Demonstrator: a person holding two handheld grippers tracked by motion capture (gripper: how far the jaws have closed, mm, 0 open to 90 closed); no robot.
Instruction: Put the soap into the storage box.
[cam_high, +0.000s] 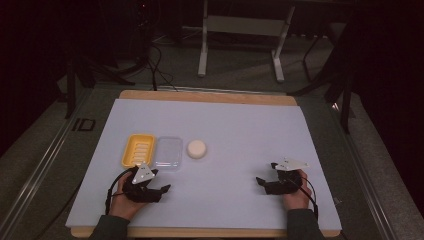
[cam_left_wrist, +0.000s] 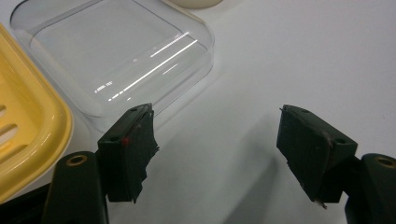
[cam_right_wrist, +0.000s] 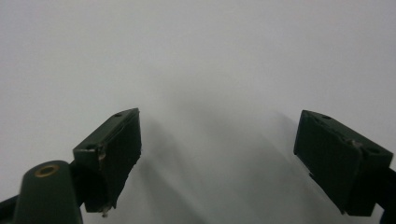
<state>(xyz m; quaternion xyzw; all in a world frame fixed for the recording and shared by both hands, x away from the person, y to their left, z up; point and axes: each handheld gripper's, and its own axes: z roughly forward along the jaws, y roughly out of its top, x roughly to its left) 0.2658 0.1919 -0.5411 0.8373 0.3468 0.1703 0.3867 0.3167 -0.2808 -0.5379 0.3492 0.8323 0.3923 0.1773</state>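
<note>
White paper covers my bench (cam_high: 235, 125), and the room behind it is dark. Closest to me are my two hands, each with one hand-held gripper.

My left hand-held gripper (cam_high: 152, 184) is wide open and holds nothing. It sits low on the paper, just in front of the clear lid (cam_left_wrist: 116, 56). My right hand-held gripper (cam_high: 267, 176) is wide open too and holds nothing. It rests on bare paper, well away from the things.

A bit farther up is a row of three things. The yellow soap dish (cam_high: 138, 150) is on the left. The clear lid is in the middle, right beside the dish. The round white soap (cam_high: 196, 148) is on the right, near the lid but not touching it.

I think the lid could slip, because it is smooth and see-through, so its edge is hard to find. If I push in low, I might bump the dish or roll the soap away.

I count one dish, one lid, one soap.
</note>
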